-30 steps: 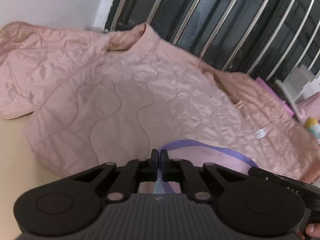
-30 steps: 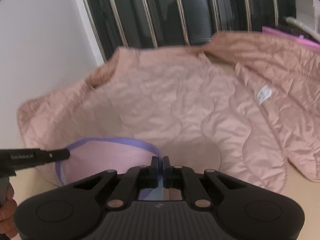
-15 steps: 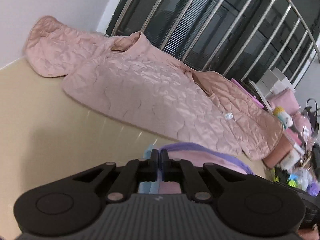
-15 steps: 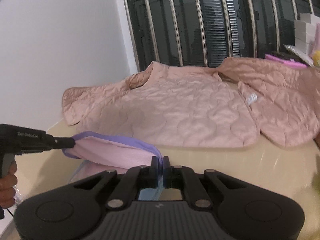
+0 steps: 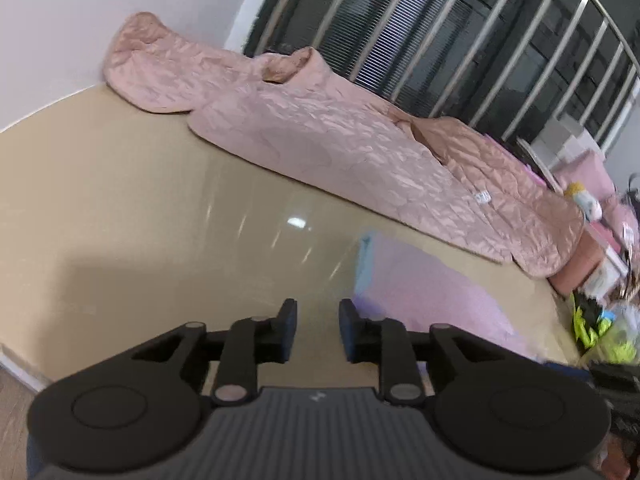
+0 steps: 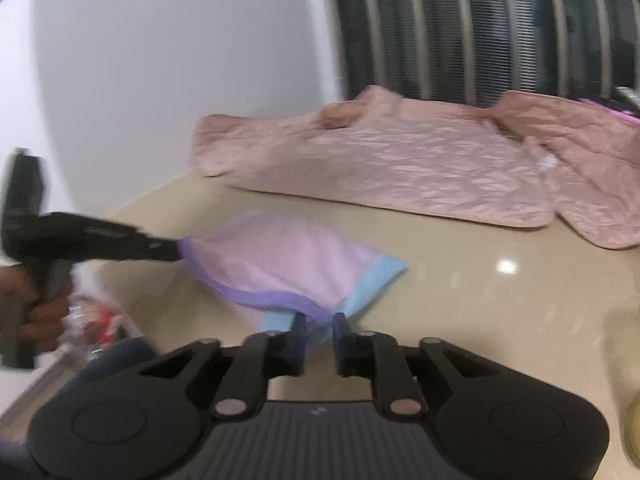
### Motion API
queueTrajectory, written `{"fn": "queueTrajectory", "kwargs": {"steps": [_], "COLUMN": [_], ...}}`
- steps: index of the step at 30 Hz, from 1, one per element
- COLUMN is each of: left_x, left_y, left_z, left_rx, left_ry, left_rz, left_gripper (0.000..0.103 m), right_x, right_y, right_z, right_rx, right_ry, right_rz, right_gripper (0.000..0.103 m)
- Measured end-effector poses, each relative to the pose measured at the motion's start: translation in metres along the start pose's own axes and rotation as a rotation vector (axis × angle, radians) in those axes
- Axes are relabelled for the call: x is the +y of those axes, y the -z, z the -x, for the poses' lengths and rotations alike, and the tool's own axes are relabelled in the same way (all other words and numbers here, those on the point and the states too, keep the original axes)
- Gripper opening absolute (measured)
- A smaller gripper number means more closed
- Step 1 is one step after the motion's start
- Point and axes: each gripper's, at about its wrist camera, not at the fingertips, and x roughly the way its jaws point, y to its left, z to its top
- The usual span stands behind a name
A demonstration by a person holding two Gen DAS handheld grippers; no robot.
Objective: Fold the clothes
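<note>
A small pink cloth (image 6: 288, 256) with a purple hem and a light-blue end lies on the beige tabletop (image 5: 132, 216), near the front edge and well apart from the quilted pink jacket (image 5: 332, 140) spread along the far side by the barred window (image 6: 472, 28). In the right wrist view the cloth's long axis runs from lower left to upper right, its blue end pointing right and toward the jacket, its purple-hemmed edge facing the camera.

The right gripper (image 6: 319, 326) sits just at that near hem, jaws parted with the purple edge at or between their tips; whether they touch the fabric cannot be told through the blur. The left gripper (image 5: 317, 312), seen from its own camera, has its jaws released and apart with only bare tabletop between them, the cloth lying just to their right. In the right wrist view the left gripper's tip meets the cloth's left corner; whether it pinches that corner is not clear there.

Judged from this layout, the right gripper is the nearer to the hem, and any next fold would likely carry that near edge across the cloth's short axis, away from the camera.
</note>
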Motion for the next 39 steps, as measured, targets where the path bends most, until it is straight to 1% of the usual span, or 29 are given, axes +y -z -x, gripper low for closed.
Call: {"fn": "queueTrajectory", "kwargs": {"steps": [1,2,3,4,5,6,8,10,11,12,14,16,18,19,21,22,24,26,27,28,29,30,31,32,33,35,37,38,39], "left_x": [0.001,0.001,-0.003,-0.009,-0.015,-0.021,-0.033,-0.044,-0.048,-0.050,-0.051,-0.048,-0.047,-0.048,-0.048,-0.048,-0.048,-0.048,-0.048,-0.048,-0.048,-0.048,-0.049,-0.051,-0.054,-0.064,-0.076,-0.082,-0.088], "left_y": [-0.004,-0.009,-0.013,-0.016,-0.018,-0.019,-0.016,-0.012,-0.010,-0.008,-0.003,0.000,0.000,0.000,-0.001,-0.001,-0.001,-0.001,-0.001,-0.001,-0.002,-0.003,-0.004,-0.005,-0.004,0.002,0.014,0.020,0.025], "left_z": [0.003,0.005,0.006,0.006,0.004,0.001,-0.011,-0.023,-0.029,-0.034,-0.038,-0.037,-0.037,-0.037,-0.037,-0.037,-0.038,-0.037,-0.036,-0.035,-0.034,-0.032,-0.029,-0.024,-0.020,-0.013,-0.009,-0.010,-0.011], "left_rx": [-0.007,-0.014,-0.022,-0.025,-0.027,-0.026,0.001,0.030,0.049,0.066,0.074,0.070,0.076,0.080,0.089,0.094,0.103,0.110,0.113,0.119,0.128,0.134,0.137,0.134,0.130,0.111,0.083,0.075,0.067], "left_ry": [0.017,0.033,0.049,0.070,0.096,0.117,0.110,0.100,0.080,0.072,0.061,0.070,0.074,0.076,0.081,0.084,0.088,0.094,0.097,0.099,0.105,0.117,0.133,0.170,0.209,0.246,0.242,0.223,0.203], "left_rz": [0.013,0.024,0.022,0.011,-0.002,-0.016,-0.063,-0.111,-0.136,-0.158,-0.172,-0.174,-0.173,-0.175,-0.178,-0.179,-0.182,-0.181,-0.180,-0.176,-0.171,-0.172,-0.176,-0.203,-0.248,-0.364,-0.500,-0.558,-0.614], "left_gripper": [0.022,0.022,0.026,0.031,0.034,0.041,0.042,0.042,0.043,0.044,0.048,0.049,0.049,0.049,0.050,0.050,0.051,0.052,0.052,0.052,0.052,0.052,0.053,0.054,0.058,0.064,0.069,0.071,0.075], "right_x": [0.001,0.002,0.002,0.001,0.001,0.002,0.004,0.010,0.014,0.018,0.026,0.034,0.041,0.043,0.051,0.053,0.056,0.051,0.049,0.047,0.045,0.043,0.043,0.044,0.044,0.045,0.045,0.045,0.044], "right_y": [-0.002,-0.004,-0.006,-0.009,-0.011,-0.012,-0.013,-0.011,-0.009,-0.008,-0.003,0.002,0.005,0.007,0.009,0.010,0.011,0.008,0.007,0.007,0.006,0.006,0.006,0.006,0.007,0.008,0.009,0.009,0.009], "right_z": [0.005,0.008,0.008,0.006,0.001,-0.005,-0.018,-0.031,-0.034,-0.036,-0.034,-0.031,-0.035,-0.040,-0.048,-0.051,-0.054,-0.056,-0.056,-0.057,-0.058,-0.058,-0.059,-0.059,-0.059,-0.059,-0.058,-0.057,-0.056], "right_rx": [-0.010,-0.024,-0.035,-0.045,-0.045,-0.043,-0.026,0.016,0.027,0.035,0.001,-0.037,-0.014,0.005,0.037,0.039,0.038,0.048,0.051,0.052,0.054,0.056,0.058,0.058,0.058,0.047,0.036,0.033,0.029], "right_ry": [-0.022,-0.027,-0.027,-0.027,-0.012,0.006,0.047,0.092,0.104,0.113,0.110,0.092,0.079,0.087,0.134,0.158,0.208,0.212,0.215,0.220,0.224,0.229,0.240,0.251,0.260,0.263,0.266,0.264,0.263], "right_rz": [0.006,0.005,-0.006,-0.018,-0.026,-0.034,-0.034,-0.003,0.016,0.035,0.059,0.079,0.110,0.129,0.199,0.227,0.280,0.273,0.275,0.279,0.284,0.288,0.298,0.305,0.311,0.324,0.321,0.318,0.314], "right_gripper": [0.017,0.019,0.019,0.021,0.023,0.024,0.025,0.025,0.029,0.033,0.055,0.062,0.062,0.062,0.062,0.062,0.058,0.033,0.030,0.030,0.029,0.026,0.020,0.018,0.016,0.013,0.012,0.012,0.012]}}
